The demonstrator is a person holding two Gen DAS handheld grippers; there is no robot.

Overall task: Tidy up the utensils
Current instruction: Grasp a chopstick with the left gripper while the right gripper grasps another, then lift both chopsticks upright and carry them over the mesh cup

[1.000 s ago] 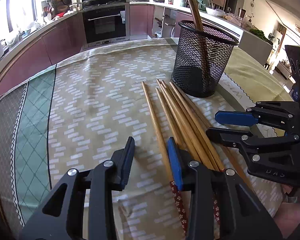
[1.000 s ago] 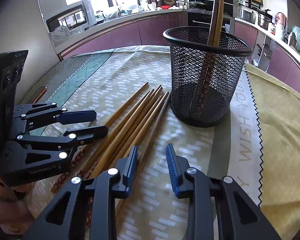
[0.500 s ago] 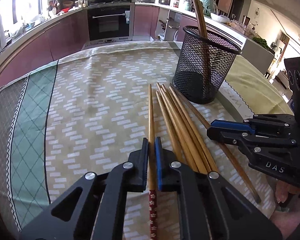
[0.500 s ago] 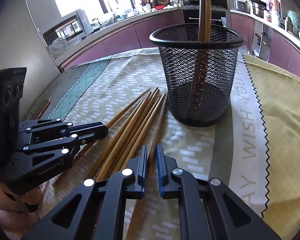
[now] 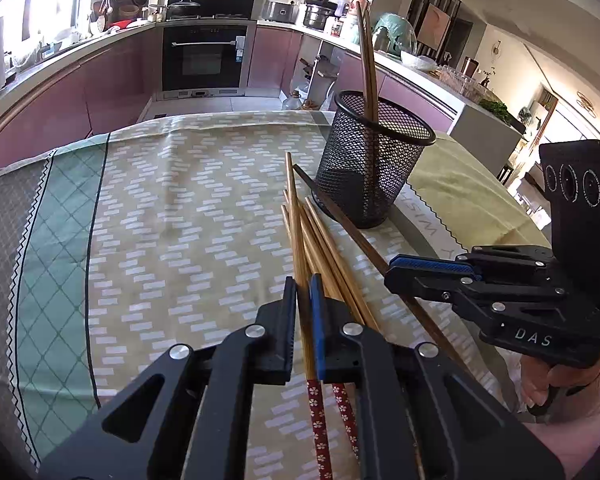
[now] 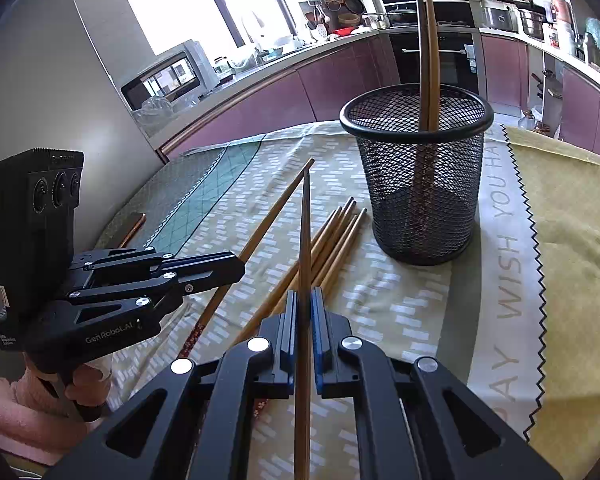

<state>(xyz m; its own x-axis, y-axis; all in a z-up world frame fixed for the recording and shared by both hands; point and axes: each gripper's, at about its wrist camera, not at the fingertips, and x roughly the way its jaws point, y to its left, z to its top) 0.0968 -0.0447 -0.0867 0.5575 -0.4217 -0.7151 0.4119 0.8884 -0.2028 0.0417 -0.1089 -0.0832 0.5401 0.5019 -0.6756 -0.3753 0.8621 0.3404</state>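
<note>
My left gripper (image 5: 303, 285) is shut on a light wooden chopstick (image 5: 296, 208) with a red flowered end; its tip is raised off the cloth. My right gripper (image 6: 305, 297) is shut on a second chopstick (image 6: 306, 220), which points up and away. From the left wrist view the right gripper (image 5: 390, 274) sits to the right, pinching that darker-looking chopstick (image 5: 342, 219). From the right wrist view the left gripper (image 6: 240, 268) is at the left with its chopstick (image 6: 276, 208). Several loose chopsticks (image 5: 332, 256) (image 6: 336, 236) lie between them. The black mesh cup (image 5: 372, 172) (image 6: 416, 184) beyond holds two upright chopsticks (image 6: 428, 40).
A patterned green-and-beige tablecloth (image 5: 180, 220) covers the table, with a yellow lettered cloth (image 6: 572, 240) on the right. A person's hand (image 5: 560, 384) holds the right tool. Kitchen counters and an oven (image 5: 204, 60) stand behind the table's far edge.
Both grippers went from open to shut, each on one chopstick from the pile. Both chopsticks have since tilted up off the cloth, and the left hand has risen a little.
</note>
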